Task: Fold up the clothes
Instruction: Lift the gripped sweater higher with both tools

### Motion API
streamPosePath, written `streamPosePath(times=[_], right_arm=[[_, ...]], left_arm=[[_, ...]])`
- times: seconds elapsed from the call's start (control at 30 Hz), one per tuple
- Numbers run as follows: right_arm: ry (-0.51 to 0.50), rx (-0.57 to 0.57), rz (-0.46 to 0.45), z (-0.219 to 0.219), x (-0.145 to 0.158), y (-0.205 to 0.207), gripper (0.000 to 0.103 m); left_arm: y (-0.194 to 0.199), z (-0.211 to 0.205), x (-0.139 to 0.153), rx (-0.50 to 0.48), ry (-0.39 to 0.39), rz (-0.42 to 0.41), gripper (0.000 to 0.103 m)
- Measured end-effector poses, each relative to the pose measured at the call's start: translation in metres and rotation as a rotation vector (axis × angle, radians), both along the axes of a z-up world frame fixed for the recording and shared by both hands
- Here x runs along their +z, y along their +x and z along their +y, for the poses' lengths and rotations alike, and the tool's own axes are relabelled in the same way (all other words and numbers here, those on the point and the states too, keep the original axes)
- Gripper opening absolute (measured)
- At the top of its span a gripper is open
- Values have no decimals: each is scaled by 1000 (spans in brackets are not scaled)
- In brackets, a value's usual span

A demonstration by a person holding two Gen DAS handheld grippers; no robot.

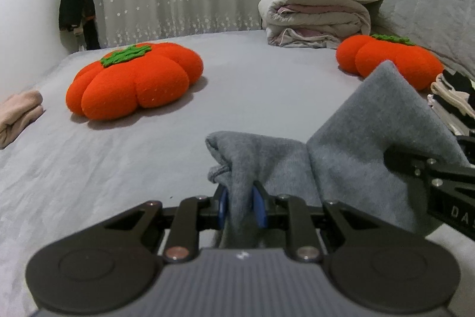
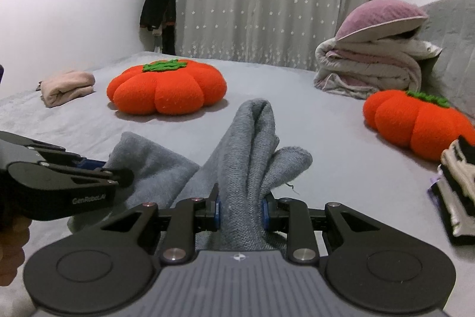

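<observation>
A grey knit garment hangs bunched between both grippers, just above the grey bed sheet. My left gripper is shut on one bunched edge of it. My right gripper is shut on another fold of the same garment, which rises in a peak in front of the fingers. The right gripper's body shows at the right of the left wrist view. The left gripper's body shows at the left of the right wrist view, its fingers on the cloth.
Two orange pumpkin cushions lie on the bed. A folded pink garment lies at the far left. A black-and-white folded stack sits at the right. Folded quilts and a purple pillow are at the back right, before a curtain.
</observation>
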State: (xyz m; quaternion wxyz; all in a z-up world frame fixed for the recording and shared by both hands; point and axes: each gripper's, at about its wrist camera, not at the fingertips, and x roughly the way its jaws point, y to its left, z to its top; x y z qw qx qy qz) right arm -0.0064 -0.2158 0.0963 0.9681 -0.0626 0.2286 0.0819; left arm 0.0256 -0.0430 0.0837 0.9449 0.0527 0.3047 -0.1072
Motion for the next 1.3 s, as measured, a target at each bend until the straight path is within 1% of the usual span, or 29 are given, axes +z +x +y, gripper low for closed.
streamPosePath(times=[0.17, 0.23, 0.37, 0.5, 0.57, 0.77, 1.13, 1.3], right_arm=[[-4, -14, -16, -12, 8, -3, 25], [-13, -20, -22, -16, 11, -5, 25], [-34, -25, -42, -22, 16, -8, 25], [-55, -22, -71, -32, 24, -12, 25], [-54, -24, -78, -39, 28, -13, 25], [-52, -26, -93, -58, 34, -12, 25], [-16, -28, -94, -90, 42, -7, 25], [-9, -57, -113, -104, 46, -5, 25]], left_arm=[[0, -10, 1, -6, -13, 2, 18], [-1, -15, 1, -8, -9, -1, 18], [-4, -22, 3, -15, -27, -7, 17], [-8, -28, 13, -34, -49, -29, 17], [-12, -30, 19, -49, -53, -51, 17], [-18, -38, 29, -77, -73, -76, 17], [-18, -55, 34, -96, -92, -102, 17], [-15, -72, 36, -103, -103, -104, 17]])
